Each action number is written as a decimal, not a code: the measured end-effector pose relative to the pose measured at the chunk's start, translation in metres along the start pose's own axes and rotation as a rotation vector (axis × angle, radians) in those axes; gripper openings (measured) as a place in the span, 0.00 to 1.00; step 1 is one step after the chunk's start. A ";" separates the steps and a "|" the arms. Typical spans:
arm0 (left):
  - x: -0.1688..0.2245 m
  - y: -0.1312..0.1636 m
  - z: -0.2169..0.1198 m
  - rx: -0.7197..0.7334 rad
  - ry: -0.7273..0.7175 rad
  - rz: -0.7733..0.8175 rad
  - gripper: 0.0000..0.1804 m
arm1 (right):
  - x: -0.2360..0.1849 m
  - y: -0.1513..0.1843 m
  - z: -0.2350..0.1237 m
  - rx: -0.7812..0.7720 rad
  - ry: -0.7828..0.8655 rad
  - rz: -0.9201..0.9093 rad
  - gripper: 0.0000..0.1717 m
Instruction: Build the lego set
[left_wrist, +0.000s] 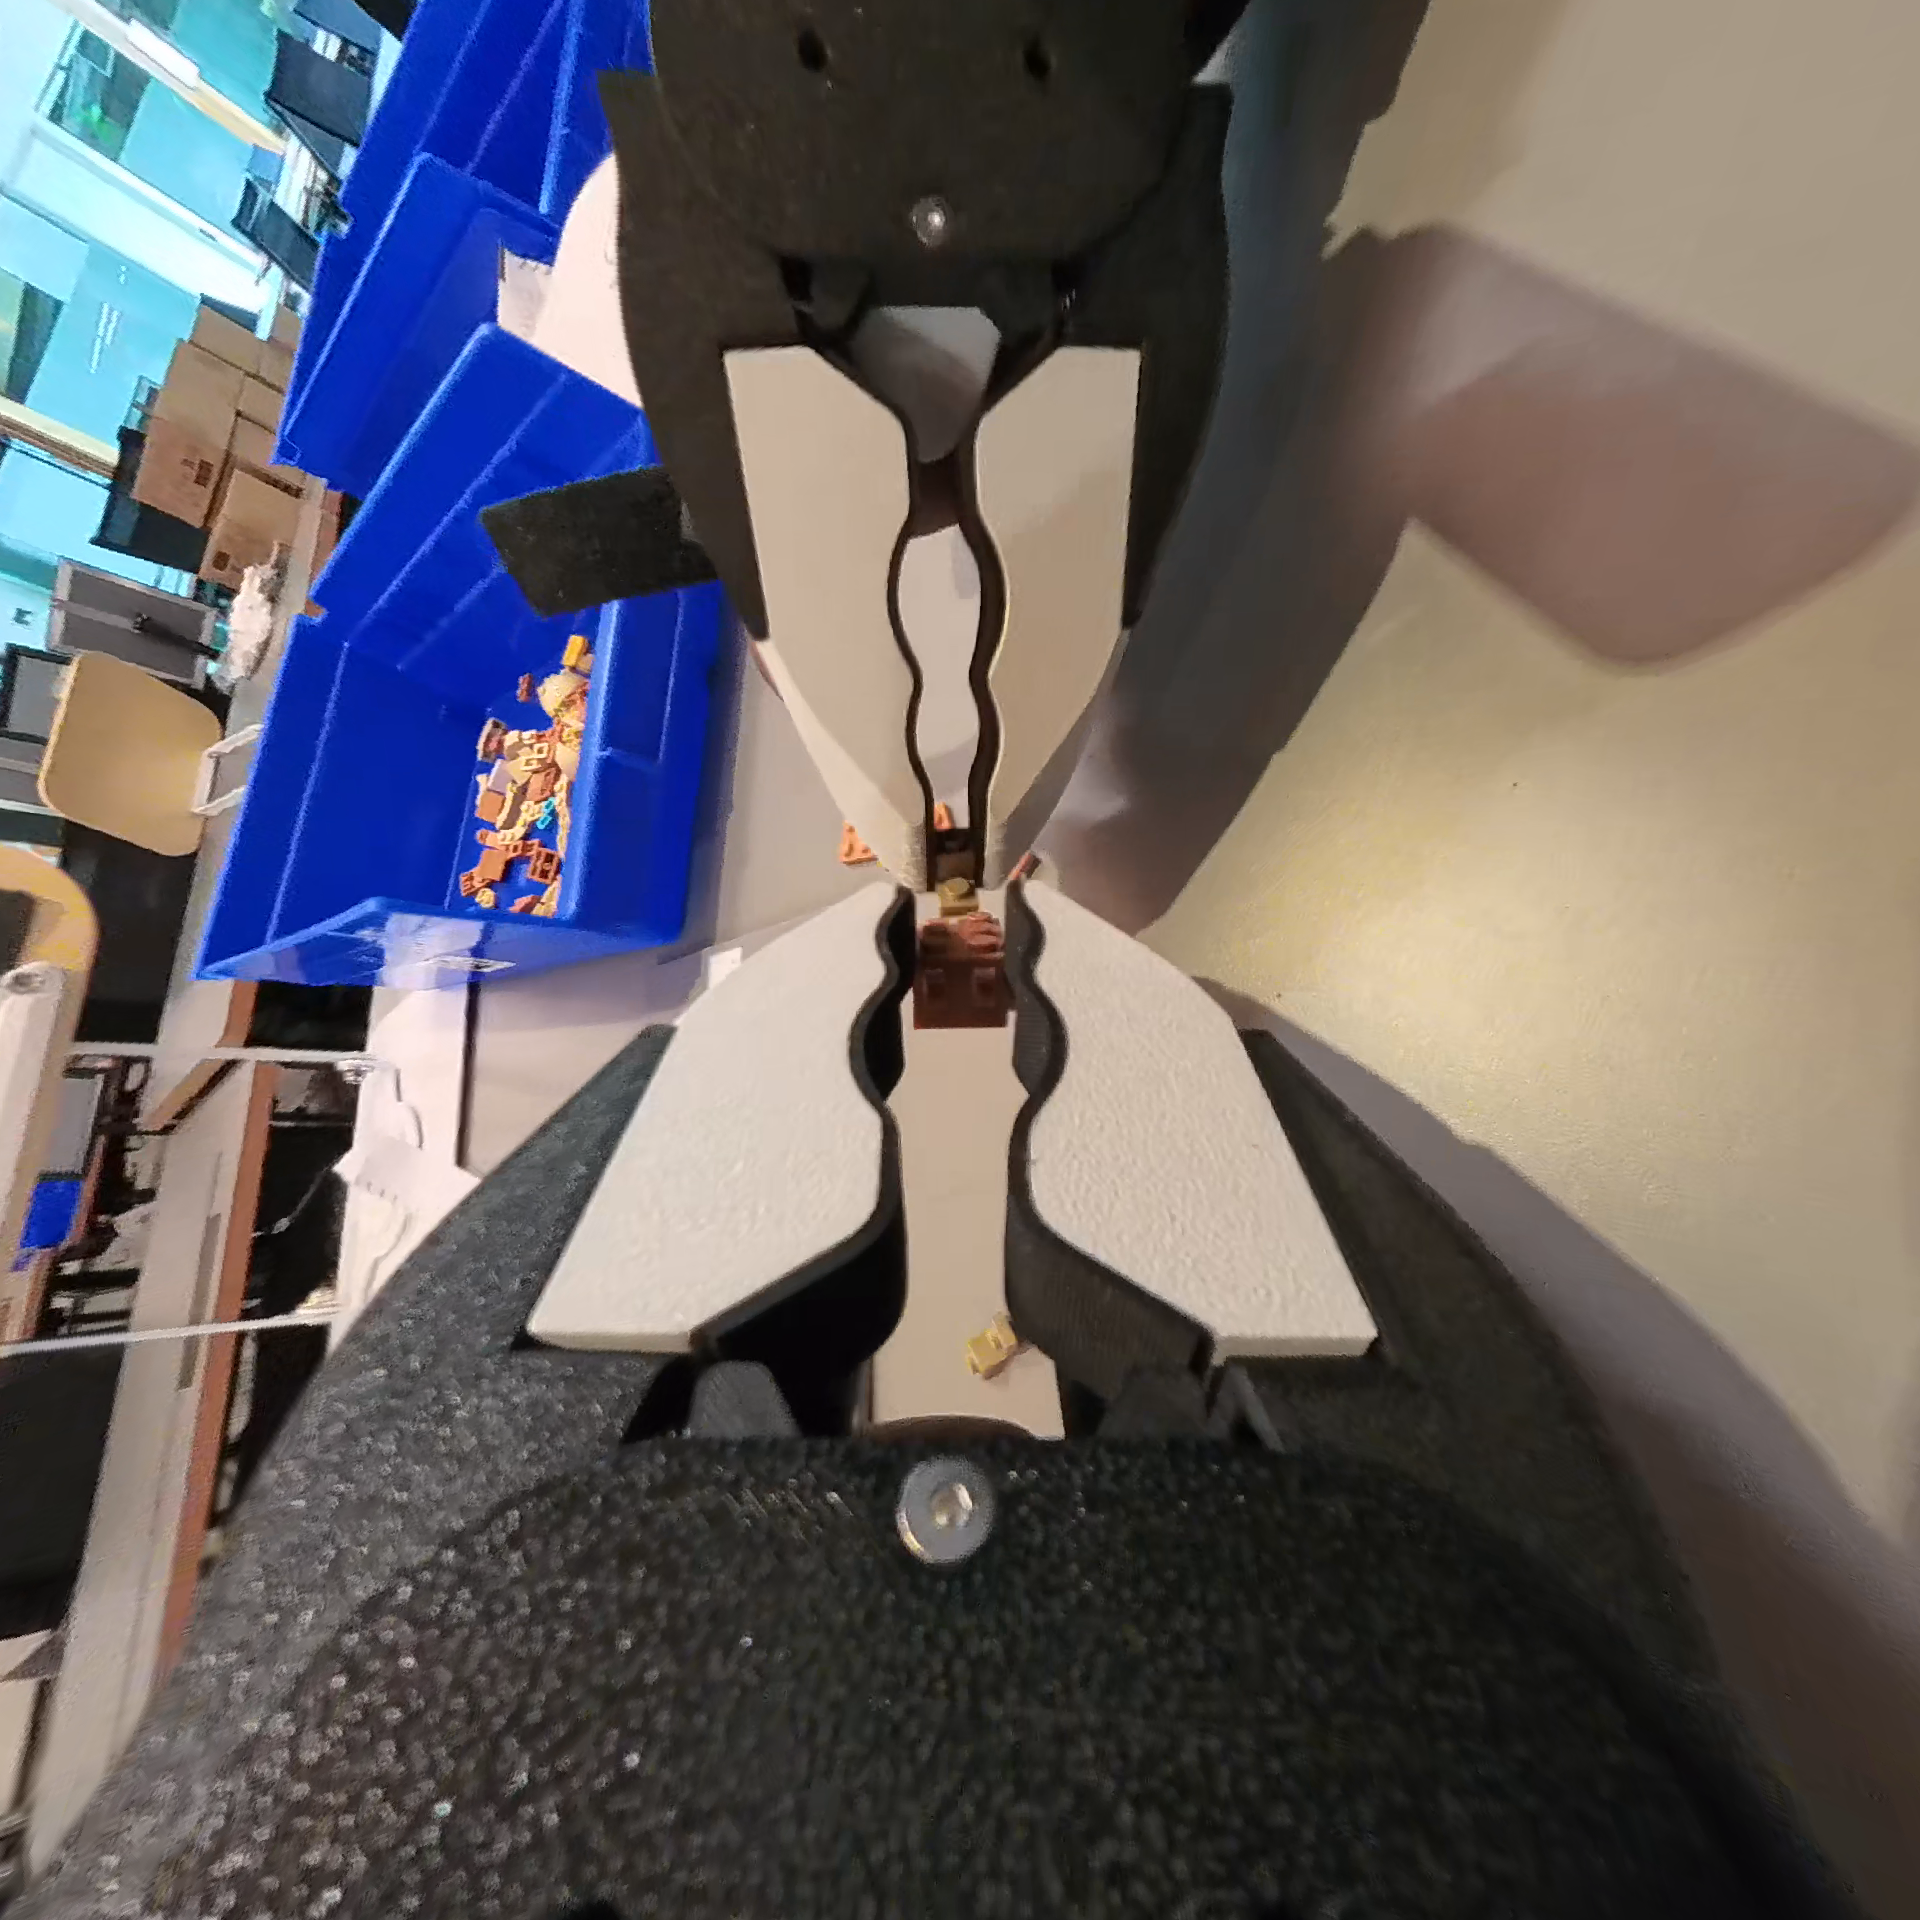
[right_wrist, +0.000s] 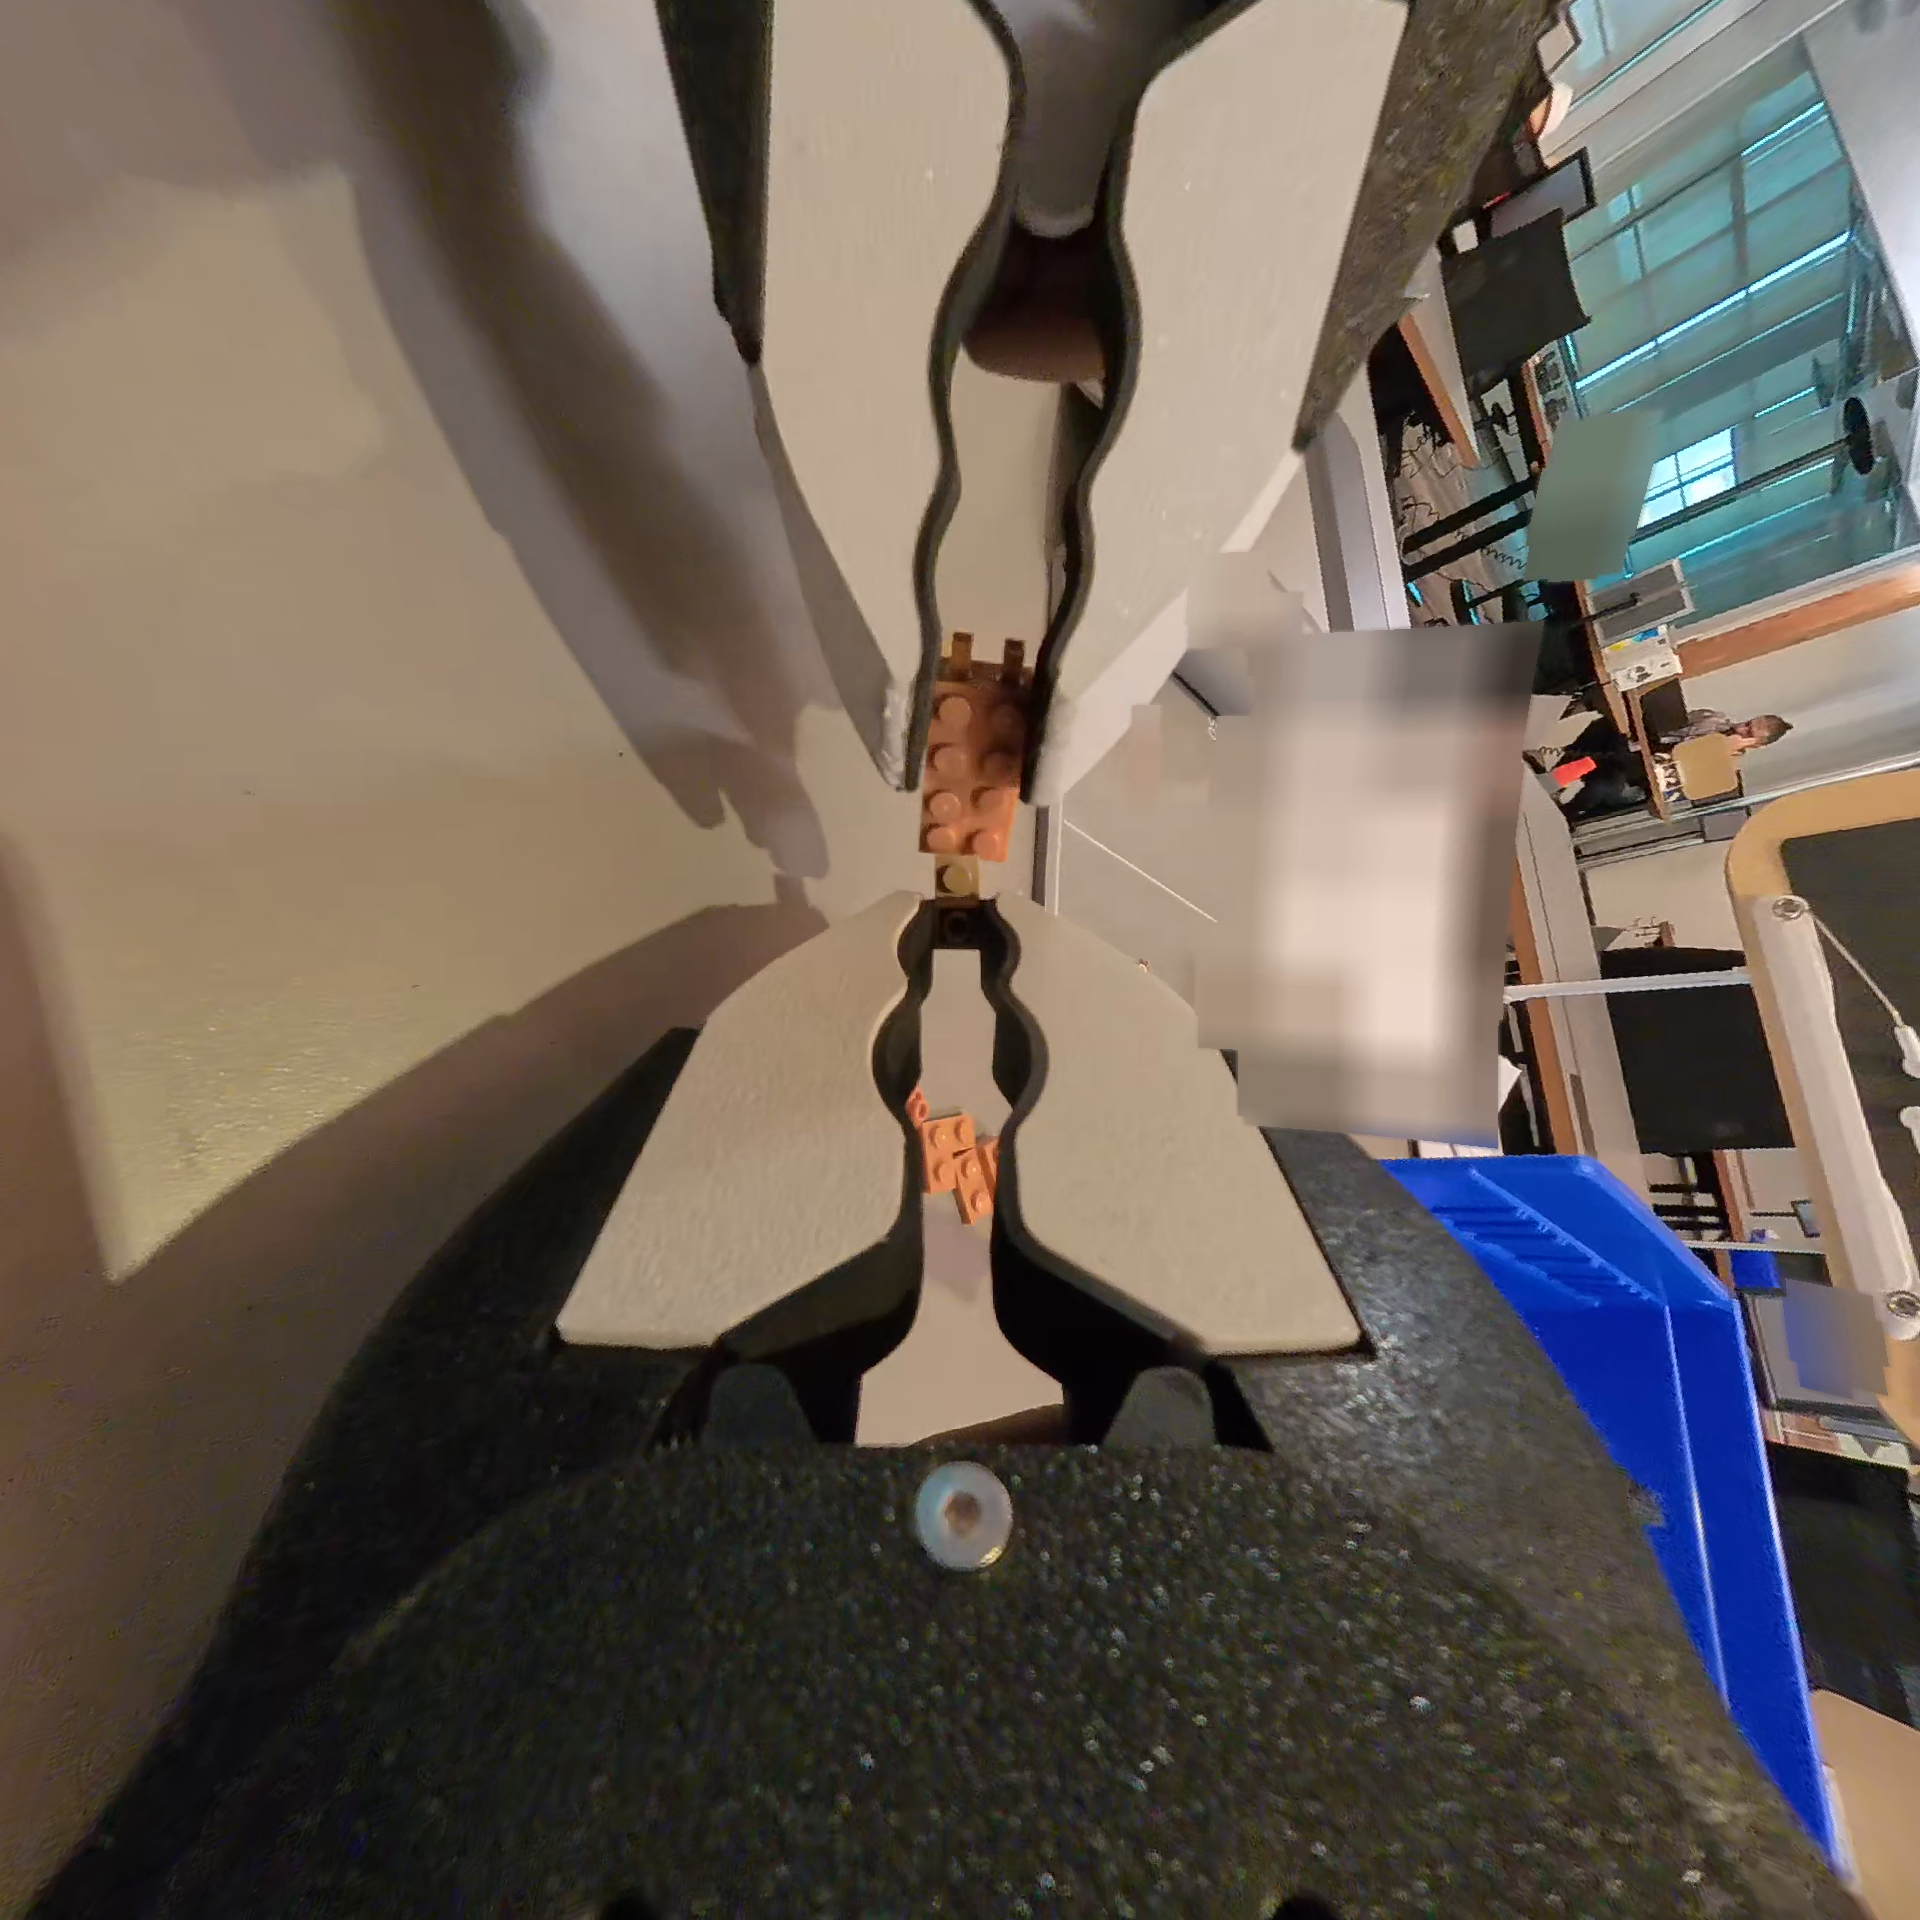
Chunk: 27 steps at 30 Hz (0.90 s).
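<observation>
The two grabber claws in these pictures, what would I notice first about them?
First, the two grippers meeting tip to tip: the left gripper pinches a brown stack of toy bricks, and the right gripper pinches a small tan piece right against it. Next, the bright blue bin on the left, with a heap of brown and tan bricks inside.

Two grippers meet tip to tip over a pale table

The left gripper (left_wrist: 961, 971) holds a brown brick piece (left_wrist: 961, 982) between its fingers; the right gripper (left_wrist: 956, 852) holds a small tan brick (left_wrist: 956, 896) against it. A blue bin (left_wrist: 416, 790) of small bricks stands at left.
</observation>
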<state>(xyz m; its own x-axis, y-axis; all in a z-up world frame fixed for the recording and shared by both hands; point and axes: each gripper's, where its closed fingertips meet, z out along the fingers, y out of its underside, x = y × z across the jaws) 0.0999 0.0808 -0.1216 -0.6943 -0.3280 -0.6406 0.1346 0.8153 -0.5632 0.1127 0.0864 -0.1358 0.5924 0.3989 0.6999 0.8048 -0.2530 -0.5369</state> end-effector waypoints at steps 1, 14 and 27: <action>0.001 0.001 0.001 0.005 0.013 -0.015 0.09 | 0.000 0.000 0.000 0.001 -0.004 0.008 0.05; 0.029 0.043 0.016 -0.137 0.234 -0.283 0.09 | -0.010 0.010 0.001 -0.028 -0.112 0.100 0.05; 0.018 0.046 0.011 -0.176 0.230 -0.493 0.15 | -0.015 0.011 0.002 -0.046 -0.150 0.118 0.05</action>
<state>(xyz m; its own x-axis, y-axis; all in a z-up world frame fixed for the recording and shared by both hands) 0.1014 0.1067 -0.1651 -0.7840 -0.5932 -0.1827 -0.3504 0.6659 -0.6586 0.1124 0.0798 -0.1533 0.6733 0.4898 0.5538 0.7330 -0.3443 -0.5867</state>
